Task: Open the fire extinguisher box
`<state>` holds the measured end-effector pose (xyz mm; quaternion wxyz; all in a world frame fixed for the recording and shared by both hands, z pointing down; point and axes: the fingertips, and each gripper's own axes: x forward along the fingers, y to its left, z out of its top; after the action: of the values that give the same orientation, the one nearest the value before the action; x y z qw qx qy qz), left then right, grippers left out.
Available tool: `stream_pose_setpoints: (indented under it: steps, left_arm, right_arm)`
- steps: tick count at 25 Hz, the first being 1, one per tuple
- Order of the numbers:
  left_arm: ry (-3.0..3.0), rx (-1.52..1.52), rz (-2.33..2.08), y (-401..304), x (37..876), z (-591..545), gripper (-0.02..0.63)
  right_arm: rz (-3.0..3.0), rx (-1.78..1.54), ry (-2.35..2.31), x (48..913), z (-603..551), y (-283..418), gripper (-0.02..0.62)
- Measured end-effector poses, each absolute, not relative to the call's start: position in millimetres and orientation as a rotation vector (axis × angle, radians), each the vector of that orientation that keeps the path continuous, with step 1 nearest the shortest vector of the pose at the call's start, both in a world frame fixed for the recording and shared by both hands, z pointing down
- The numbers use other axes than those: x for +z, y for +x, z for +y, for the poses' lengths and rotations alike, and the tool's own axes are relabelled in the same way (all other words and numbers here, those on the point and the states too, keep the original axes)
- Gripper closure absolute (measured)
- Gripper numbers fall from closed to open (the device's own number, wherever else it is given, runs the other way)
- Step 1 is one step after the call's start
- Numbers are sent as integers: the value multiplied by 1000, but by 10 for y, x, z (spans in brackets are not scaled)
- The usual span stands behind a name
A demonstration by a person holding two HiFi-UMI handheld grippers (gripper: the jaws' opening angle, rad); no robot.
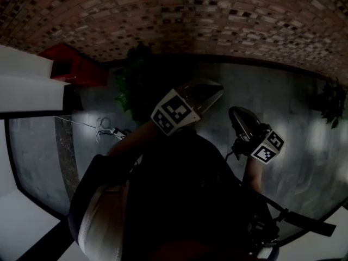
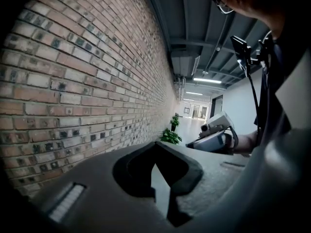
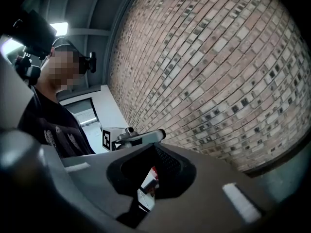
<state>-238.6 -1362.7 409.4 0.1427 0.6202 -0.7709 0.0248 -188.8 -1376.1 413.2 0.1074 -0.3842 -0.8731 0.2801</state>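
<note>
Marker cube on left tool

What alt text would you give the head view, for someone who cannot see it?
Dim view steeply down: a person holds the left gripper and right gripper, each with a square-marker cube, over a grey floor. A red box stands at upper left by a brick wall, a plant nearby.

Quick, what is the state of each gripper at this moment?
Left gripper: closed, jaws together, holding nothing.
Right gripper: closed, jaws together, holding nothing.
</note>
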Motion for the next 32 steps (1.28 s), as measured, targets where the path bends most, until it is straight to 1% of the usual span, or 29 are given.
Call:
stream_pose_setpoints:
  steps: [11, 16, 23, 28, 32]
  left_arm:
    - [1886, -27, -2182, -3405, 4098, -13408, 603]
    - [1891, -70, -2125, -3695, 4194, -13423, 603]
    - [2081, -54, -1921, -3571, 4186, -13982, 603]
    - [2101, -25, -1856, -3247, 4094, -14337, 603]
    - [2158, 76, -1789, -2987, 4073, -14725, 603]
  right_arm:
    - [-2598, 713, -1042, 4083, -13403, -2855, 594]
    - [-2586, 707, -963, 4089, -13435, -3080, 594]
    - [-2677, 742, -745, 3971, -13843, -3025, 594]
    - [-2713, 802, -679, 3852, -14192, -2718, 594]
    - [-2790, 826, -618, 3877, -14567, -2535, 594]
